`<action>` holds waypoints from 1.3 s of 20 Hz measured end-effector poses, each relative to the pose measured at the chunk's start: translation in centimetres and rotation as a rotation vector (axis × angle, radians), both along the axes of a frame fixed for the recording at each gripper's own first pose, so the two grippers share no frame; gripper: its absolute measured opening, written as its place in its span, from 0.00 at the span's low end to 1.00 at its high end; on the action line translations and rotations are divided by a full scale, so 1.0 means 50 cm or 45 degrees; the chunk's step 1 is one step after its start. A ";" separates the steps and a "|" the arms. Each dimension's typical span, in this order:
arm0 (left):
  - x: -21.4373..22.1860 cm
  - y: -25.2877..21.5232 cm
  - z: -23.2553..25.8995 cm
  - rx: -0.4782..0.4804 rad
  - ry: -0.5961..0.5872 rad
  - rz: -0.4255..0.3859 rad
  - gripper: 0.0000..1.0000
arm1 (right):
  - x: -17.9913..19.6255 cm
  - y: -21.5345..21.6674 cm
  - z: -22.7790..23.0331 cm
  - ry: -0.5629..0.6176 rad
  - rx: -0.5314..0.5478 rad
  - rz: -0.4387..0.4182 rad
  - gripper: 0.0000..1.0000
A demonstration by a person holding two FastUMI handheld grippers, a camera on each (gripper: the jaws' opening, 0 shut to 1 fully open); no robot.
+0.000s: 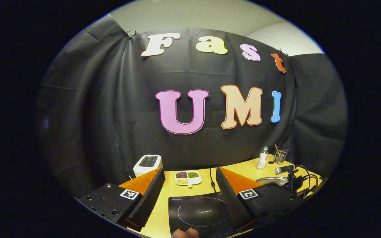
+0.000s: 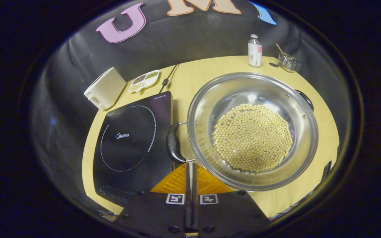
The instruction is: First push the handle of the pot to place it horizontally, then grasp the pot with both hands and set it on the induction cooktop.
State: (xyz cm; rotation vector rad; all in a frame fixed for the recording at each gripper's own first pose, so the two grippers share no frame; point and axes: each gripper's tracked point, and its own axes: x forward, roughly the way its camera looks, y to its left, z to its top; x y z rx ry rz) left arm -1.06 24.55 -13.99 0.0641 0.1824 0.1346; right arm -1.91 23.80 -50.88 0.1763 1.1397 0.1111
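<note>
A steel pot (image 2: 296,109) holding pale yellow beans (image 2: 252,137) stands on the wooden table, right of the black induction cooktop (image 2: 127,138). One black handle (image 2: 173,143) faces the cooktop; the other handle (image 2: 305,98) is at the far right rim. My right gripper (image 2: 190,164) is shut with nothing in it, its tips at the near end of the left handle, beside the pot's rim. My left gripper (image 1: 189,172) is open wide above the cooktop (image 1: 203,213), holding nothing. The pot's rim (image 1: 271,180) lies to its right.
A white toaster (image 2: 104,87) and a divided dish of beans (image 2: 144,80) sit behind the cooktop, with a power cable (image 2: 167,79). A small bottle (image 2: 254,51) and a glass jar (image 2: 286,61) stand at the back. A black device with cables (image 1: 293,181) is beside the pot.
</note>
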 end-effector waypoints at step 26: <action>0.067 -0.237 -0.176 -0.156 0.344 -0.129 0.95 | 0.144 -0.315 0.115 -0.259 -0.126 -0.011 0.31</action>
